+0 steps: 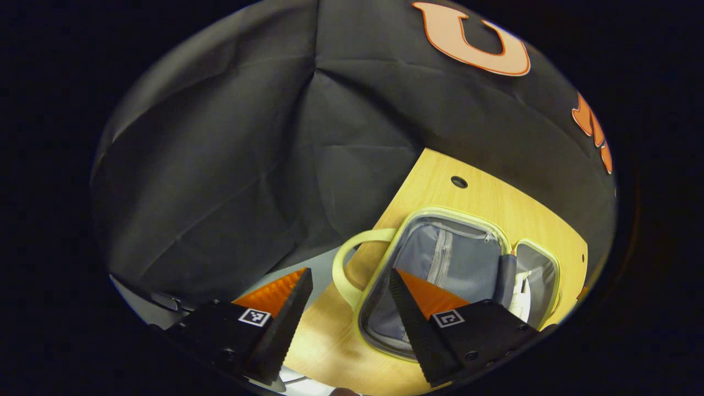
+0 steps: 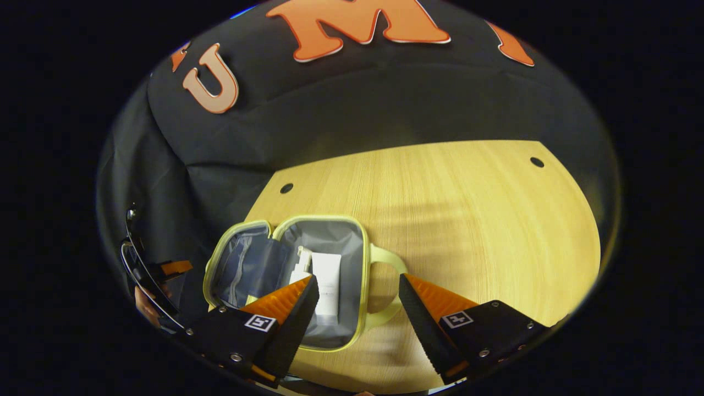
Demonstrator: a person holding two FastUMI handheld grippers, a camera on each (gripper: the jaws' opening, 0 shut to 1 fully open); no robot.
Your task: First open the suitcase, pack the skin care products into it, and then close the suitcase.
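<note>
Wide open near the left edge of a wooden table [image 2: 467,209] against black cloth wall [image 2: 341,110]: suitcase [image 2: 360,264], tubes [image 2: 326,280] inside; left gripper [image 1: 349,313] and right gripper [image 2: 357,319] agape, empty.

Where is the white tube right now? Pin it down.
In the right gripper view, the white tube lies inside the open suitcase, in the half nearer the handle, beside a second white item on its left.

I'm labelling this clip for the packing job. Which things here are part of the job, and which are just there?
Part of the job:
- suitcase, lying open on the table
- white tubes inside it
- left gripper, open
- right gripper, open

Just there:
- wooden table
- holes in the tabletop
</note>
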